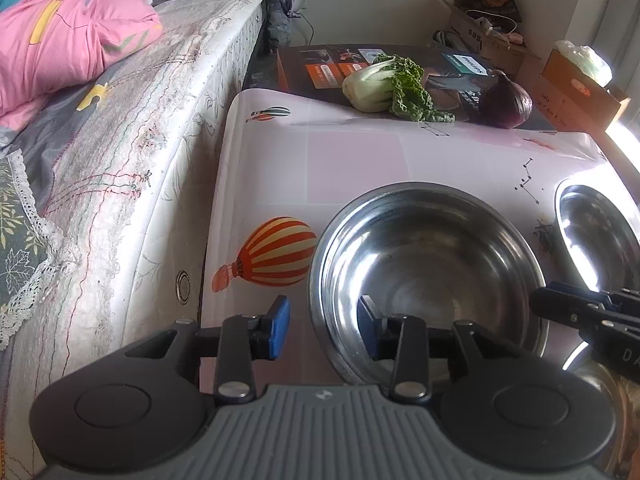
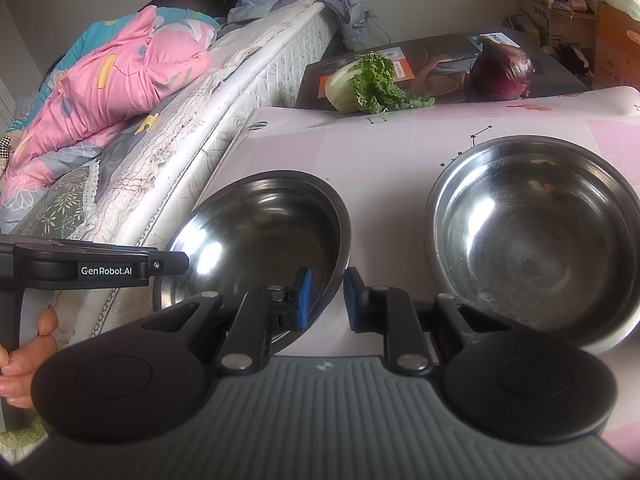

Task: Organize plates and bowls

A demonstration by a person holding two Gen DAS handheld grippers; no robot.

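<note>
Left wrist view shows a bed (image 1: 132, 128) along the left side, carrying a pink quilt (image 1: 68, 28); its mattress edge runs just beside the counter (image 1: 352, 160). That counter wears a pale pink cover printed with a striped hot-air balloon (image 1: 272, 252). At its far edge lies a dark printed carton (image 1: 316, 68), with a bok choy (image 1: 384, 84) and a red onion (image 1: 506, 102) resting on it, the two apart from each other.

Two steel bowls stand on the counter, side by side and not touching. The left bowl (image 1: 424, 272) sits upright at the near left portion of the counter, next to the balloon print. The right bowl (image 2: 536, 236) stands further right, also upright, and appears only partly at the frame edge in the left wrist view.

Left gripper (image 1: 324, 328): jaws spread, straddling the near-left rim of the left bowl, one blue pad outside the wall and one inside. Whether either pad touches the metal cannot be told.

Right gripper (image 2: 326, 300): jaws spread, straddling the near-right rim of the same left bowl (image 2: 260, 240), one pad inside and one outside. Contact cannot be confirmed.

A hand (image 2: 24, 360) grips the left gripper's handle at the left edge of the right wrist view.
</note>
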